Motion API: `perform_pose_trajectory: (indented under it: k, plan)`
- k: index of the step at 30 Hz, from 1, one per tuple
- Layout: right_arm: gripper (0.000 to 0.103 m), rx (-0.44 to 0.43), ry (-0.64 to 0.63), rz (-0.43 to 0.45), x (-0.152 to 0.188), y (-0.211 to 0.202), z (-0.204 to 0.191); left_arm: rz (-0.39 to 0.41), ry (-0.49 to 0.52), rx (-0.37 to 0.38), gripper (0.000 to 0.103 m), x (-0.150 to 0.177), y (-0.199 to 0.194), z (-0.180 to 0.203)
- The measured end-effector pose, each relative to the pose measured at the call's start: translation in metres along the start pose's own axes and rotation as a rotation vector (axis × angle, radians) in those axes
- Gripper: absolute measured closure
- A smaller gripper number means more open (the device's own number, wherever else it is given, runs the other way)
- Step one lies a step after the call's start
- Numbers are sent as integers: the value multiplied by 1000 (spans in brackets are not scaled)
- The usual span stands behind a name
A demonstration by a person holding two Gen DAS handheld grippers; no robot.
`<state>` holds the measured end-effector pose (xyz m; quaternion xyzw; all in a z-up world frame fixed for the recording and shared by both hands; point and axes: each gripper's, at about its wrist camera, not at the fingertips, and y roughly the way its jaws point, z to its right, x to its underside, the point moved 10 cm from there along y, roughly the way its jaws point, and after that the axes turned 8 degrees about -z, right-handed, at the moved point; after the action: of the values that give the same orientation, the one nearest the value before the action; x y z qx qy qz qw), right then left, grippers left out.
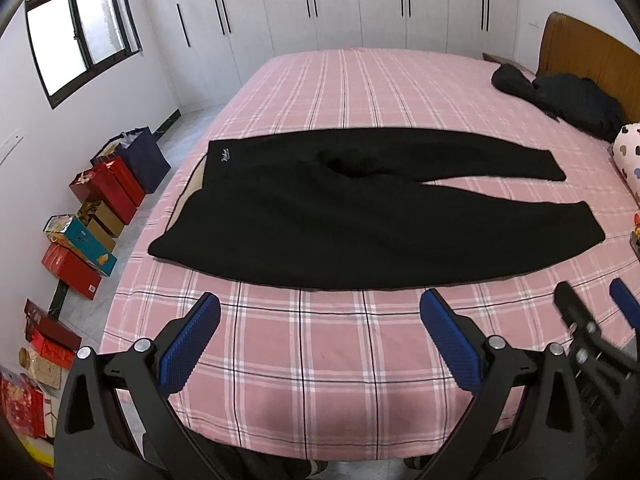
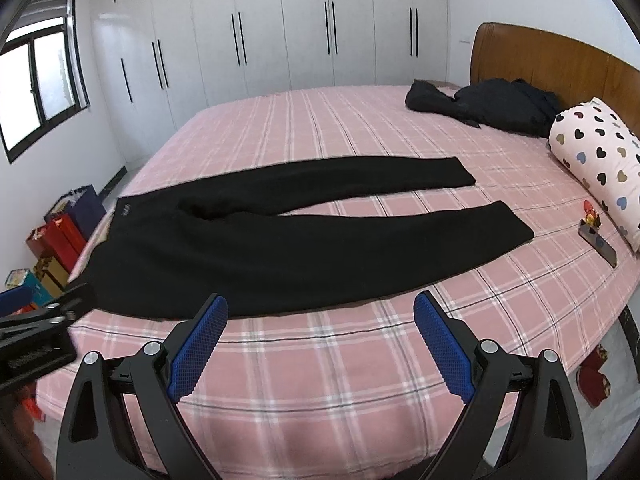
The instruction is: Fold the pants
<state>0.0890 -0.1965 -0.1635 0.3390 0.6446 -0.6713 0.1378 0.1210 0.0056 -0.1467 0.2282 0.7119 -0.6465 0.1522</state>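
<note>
My left gripper (image 1: 320, 312) hangs nearest the lens, its blue ribbed pads (image 1: 188, 344) spread wide apart over the near edge of the bed (image 1: 320, 380), holding nothing. My right gripper (image 2: 320, 312) sits the same way in its own view, fingers splayed, blue pads (image 2: 440, 344) empty above the pink plaid sheet (image 2: 340, 360). In the left wrist view the right gripper shows again at the right margin (blurred, so I cannot read its detail there).

The black pants (image 1: 320, 220) lie flat across the middle of the bed, just beyond both grippers and touched by neither. The waistband (image 1: 188, 192) points to the left side, with a small white logo (image 1: 225, 157) near its far corner; the two legs run to the right and part in a narrow V, cuffs well apart from the headboard (image 2: 560, 64). The pants (image 2: 260, 248) lie unfolded, one layer spread out.

At the far right of the bed a dark heap of clothing (image 2: 488, 106) rests against the wooden headboard, beside a white pillow printed with hearts (image 2: 600, 160). A small flat device (image 2: 598, 242) lies near the pillow, with a little red object (image 2: 589, 210) just beside it.

White wardrobe doors (image 2: 280, 28) line the back wall, a dark-framed window (image 1: 80, 36) stands at left, and red and blue gift boxes and bags (image 1: 100, 208) crowd the floor along the wall.
</note>
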Motion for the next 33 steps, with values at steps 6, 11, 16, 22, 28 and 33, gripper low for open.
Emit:
perform_pose_trajectory:
  k: [6,11,16,22,28,33]
  plan:
    - [11,52,-22,-32,-42,75,68,-29,20,-16,5,-28,55,0]
    - [11,179,-52,-37,-127,165,162,-43,-19,33,5,-83,121,-4]
    - [11,205,-38,-61,-217,258,234,-23,-76,23,5,-162,188,-35]
    - [11,222,35,-112,-274,352,297,15,-106,-170,5,-253,269,-132]
    - [12,190,76,-173,-279,396,304,-69,-163,-154,5,-287,333,-197]
    - [43,131,40,-218,-276,415,286,-175,-352,-67,6,-285,375,-239]
